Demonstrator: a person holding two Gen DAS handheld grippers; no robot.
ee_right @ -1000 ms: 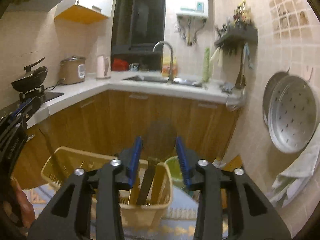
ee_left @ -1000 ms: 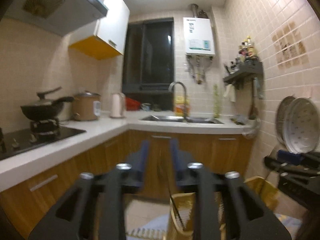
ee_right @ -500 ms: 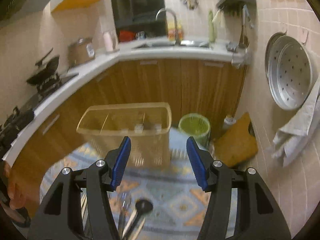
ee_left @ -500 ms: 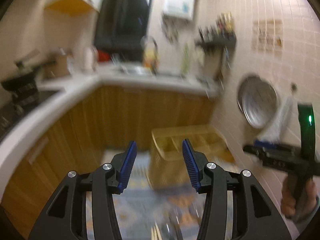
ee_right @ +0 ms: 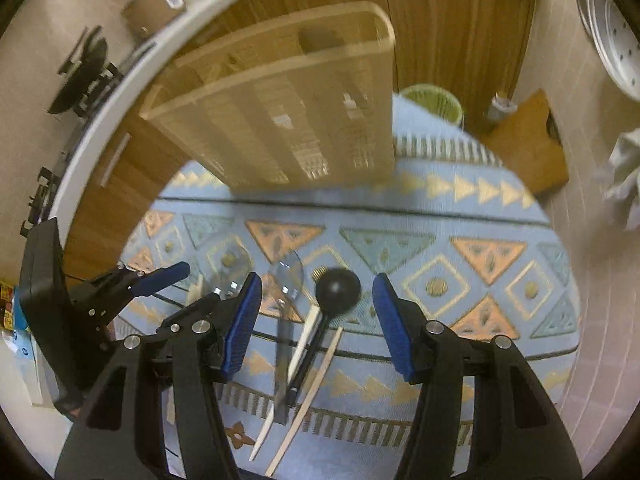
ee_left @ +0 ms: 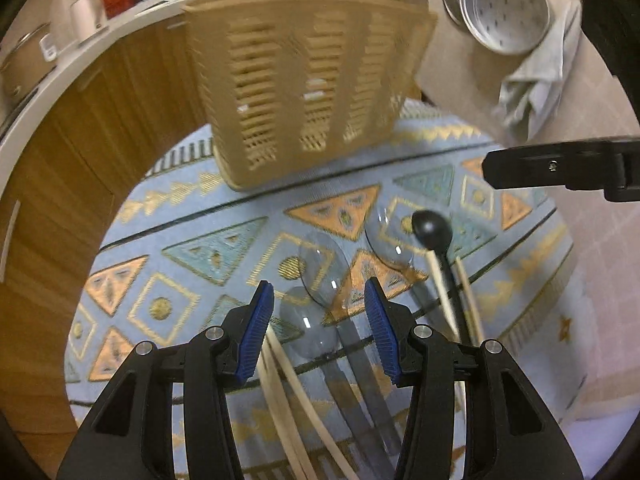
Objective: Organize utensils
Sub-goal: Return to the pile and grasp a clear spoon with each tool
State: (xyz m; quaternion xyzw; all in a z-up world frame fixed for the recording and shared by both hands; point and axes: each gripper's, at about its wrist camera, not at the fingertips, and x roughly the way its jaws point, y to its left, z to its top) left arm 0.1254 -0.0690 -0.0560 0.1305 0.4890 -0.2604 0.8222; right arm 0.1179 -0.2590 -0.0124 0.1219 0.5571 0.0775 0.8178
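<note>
Left wrist view: the camera has tipped from the counter and wall down onto the patterned rug (ee_left: 168,236). The left gripper (ee_left: 320,322) hangs over a cluster of utensils lying loose near the rug's near edge: clear plastic spoons (ee_left: 318,264), flat grey handles and pale chopsticks (ee_left: 288,396). Its jaws have just been opening and now stand about half apart; a spoon bowl shows between the pads, but nothing is gripped. A black ladle (ee_left: 432,232) lies further right, near the rug's right edge. The slatted utensil basket (ee_left: 304,80) stands upright at the rug's far edge, well apart from the cluster. The right gripper's body enters at the frame's right.

Right wrist view: this camera has likewise dropped toward the rug. The right gripper (ee_right: 316,322) frames the black ladle (ee_right: 338,290) and its handle, with a clear spoon and two chopsticks just beside it. Its jaws have also just been opening, roughly half apart, pads clear of every item. The left gripper (ee_right: 160,276) is visible at left.

Judgement: both tools are now positioned for a first pick; no utensil has been lifted.

Writing: none legible. A packet at the far left edge bears print too small to read.
</note>
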